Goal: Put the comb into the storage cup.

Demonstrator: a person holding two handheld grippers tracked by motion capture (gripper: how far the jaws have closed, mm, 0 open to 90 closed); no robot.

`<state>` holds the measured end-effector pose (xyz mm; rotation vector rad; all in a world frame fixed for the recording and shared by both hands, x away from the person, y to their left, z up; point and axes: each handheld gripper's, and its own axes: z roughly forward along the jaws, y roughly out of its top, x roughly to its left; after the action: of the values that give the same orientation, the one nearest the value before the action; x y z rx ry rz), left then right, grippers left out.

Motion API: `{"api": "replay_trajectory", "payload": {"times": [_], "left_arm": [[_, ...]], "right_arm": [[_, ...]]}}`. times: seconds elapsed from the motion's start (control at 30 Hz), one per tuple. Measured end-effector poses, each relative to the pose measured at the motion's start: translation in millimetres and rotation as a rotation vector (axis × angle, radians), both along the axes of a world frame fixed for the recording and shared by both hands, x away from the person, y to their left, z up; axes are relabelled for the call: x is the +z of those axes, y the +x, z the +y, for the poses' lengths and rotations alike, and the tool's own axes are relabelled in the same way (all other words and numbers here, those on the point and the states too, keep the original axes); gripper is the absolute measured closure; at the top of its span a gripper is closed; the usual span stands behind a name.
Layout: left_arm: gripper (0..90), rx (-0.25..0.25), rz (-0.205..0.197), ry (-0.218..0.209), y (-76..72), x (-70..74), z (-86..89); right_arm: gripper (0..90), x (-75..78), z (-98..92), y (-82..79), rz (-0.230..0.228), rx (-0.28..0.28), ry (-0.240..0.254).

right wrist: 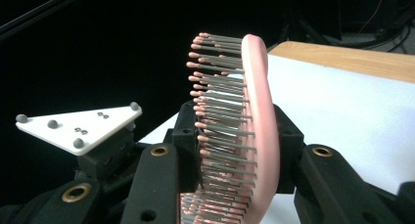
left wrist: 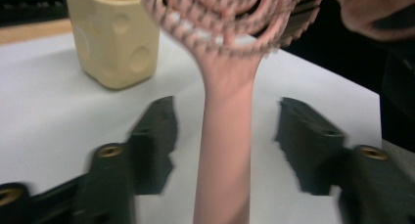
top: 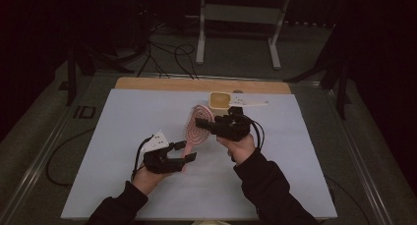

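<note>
The right gripper [right wrist: 235, 150] now clamps the pink hairbrush [right wrist: 254, 126] head, the left gripper [left wrist: 225, 141] stands spread around its handle, leaving placement in the yellow cup [left wrist: 115, 38].

**One brush, one cup, two grippers**

One pink hairbrush [top: 195, 128] sits near the middle of the high view. One pale yellow cup [top: 220, 100] stands just above centre there. There are two grippers: the left gripper [top: 188, 152] lower left of centre and the right gripper [top: 203, 122] right of centre, each with two black jaws, four jaws together. Two hands, in two dark sleeves, enter from the bottom edge. One white sheet [top: 123, 136] covers one wooden table [top: 147, 83]. One metal stand [top: 236, 18] occupies the upper middle.
</note>
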<state>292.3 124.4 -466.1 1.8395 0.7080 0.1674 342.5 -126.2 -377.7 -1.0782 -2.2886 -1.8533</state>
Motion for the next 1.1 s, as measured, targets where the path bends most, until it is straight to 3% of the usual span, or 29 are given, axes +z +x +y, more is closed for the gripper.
{"api": "replay_trajectory", "payload": {"times": [0.07,0.1,0.3,0.37,0.43,0.63,1.1], "left_arm": [[38.4,0.002,0.006,0.005,0.3,0.3,0.4],[33.0,-0.001,0.013,0.006,0.9,0.6,0.6],[23.0,0.0,0.044,0.021,2.3,0.3,2.1],[13.6,-0.043,0.065,0.019,3.1,0.1,3.4],[12.0,-0.034,0.041,0.032,1.1,0.9,4.6],[1.8,-0.067,0.042,0.036,-0.6,2.3,9.5],[0.1,-0.072,0.026,0.055,-13.7,1.0,28.7]], "right_arm": [[64.9,0.9,-0.8,0.0,-0.003,0.0,0.001],[64.9,2.8,-2.7,0.3,-0.009,-0.004,-0.002],[64.9,6.2,-8.6,1.4,-0.028,-0.018,-0.011],[64.9,7.4,-11.6,1.9,-0.032,-0.023,-0.009],[64.9,8.5,-15.0,2.5,-0.038,-0.031,-0.012],[64.9,11.1,-21.6,3.4,-0.047,-0.036,-0.021],[64.9,14.4,-26.5,4.7,-0.066,-0.034,-0.047]]}}
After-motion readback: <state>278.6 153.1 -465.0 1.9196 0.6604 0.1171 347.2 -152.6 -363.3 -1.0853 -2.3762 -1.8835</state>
